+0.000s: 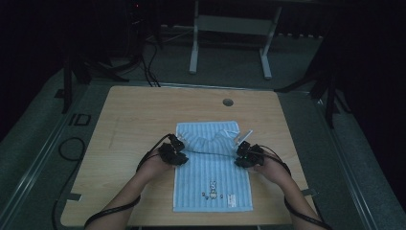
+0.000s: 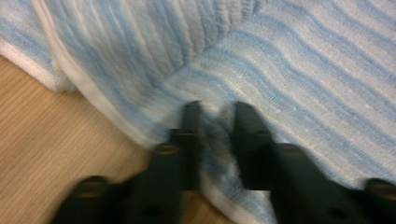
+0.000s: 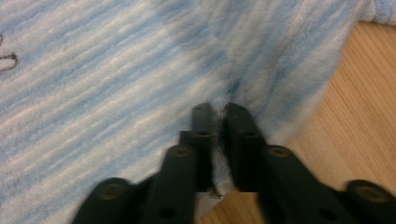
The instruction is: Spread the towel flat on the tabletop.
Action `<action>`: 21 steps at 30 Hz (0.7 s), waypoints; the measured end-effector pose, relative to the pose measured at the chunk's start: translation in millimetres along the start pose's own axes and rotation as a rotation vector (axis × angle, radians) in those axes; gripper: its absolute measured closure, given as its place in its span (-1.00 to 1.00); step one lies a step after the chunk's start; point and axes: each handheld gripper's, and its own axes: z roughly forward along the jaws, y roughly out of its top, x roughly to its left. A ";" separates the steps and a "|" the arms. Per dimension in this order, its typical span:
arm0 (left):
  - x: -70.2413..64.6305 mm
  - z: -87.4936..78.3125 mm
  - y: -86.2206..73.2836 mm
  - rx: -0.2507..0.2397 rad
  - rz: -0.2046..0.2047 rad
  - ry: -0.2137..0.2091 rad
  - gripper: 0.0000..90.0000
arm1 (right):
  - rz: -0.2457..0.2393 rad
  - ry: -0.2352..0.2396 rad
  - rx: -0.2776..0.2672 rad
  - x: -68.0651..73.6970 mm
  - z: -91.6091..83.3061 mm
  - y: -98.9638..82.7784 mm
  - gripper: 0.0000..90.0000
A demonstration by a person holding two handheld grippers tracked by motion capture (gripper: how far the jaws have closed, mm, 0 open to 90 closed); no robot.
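Towel [image 1: 213,167], blue-and-white striped terry, lies mid-table, far end bunched into a fold. Soft, light and limp, it should sag wherever unsupported, so its side hems are the best hold. Left gripper [image 2: 215,114] and right gripper [image 3: 218,109] each pinch a hem. Table [image 1: 134,124] is smooth pale wood.

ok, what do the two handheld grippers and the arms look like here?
Both the left gripper and right gripper are compact black units with two flat black jaws studded with round screw heads. A black cable trails back from each along a bare forearm; no sleeves or gloves are in view. No markings are legible.
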 end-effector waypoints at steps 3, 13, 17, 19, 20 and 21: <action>-3.5 -7.5 1.6 -0.024 0.002 0.008 0.95 | -0.014 -0.015 0.012 1.7 -2.6 4.4 0.93; -32.5 -67.3 -21.0 -0.106 0.008 -0.041 0.95 | -0.024 0.018 -0.142 28.8 -62.2 -15.3 0.93; -48.6 -64.4 -42.5 -0.068 0.007 -0.094 0.94 | -0.052 0.045 -0.129 54.9 -61.9 -29.3 0.91; -51.2 -62.8 -46.6 -0.056 0.007 -0.103 0.94 | -0.056 0.049 -0.126 58.2 -60.4 -31.3 0.91; -51.2 -62.8 -46.6 -0.056 0.007 -0.103 0.94 | -0.060 0.056 -0.117 62.5 -58.6 -33.8 0.91; -58.0 -57.4 -56.5 -0.030 0.002 -0.140 0.94 | -0.060 0.056 -0.117 62.5 -58.6 -33.8 0.91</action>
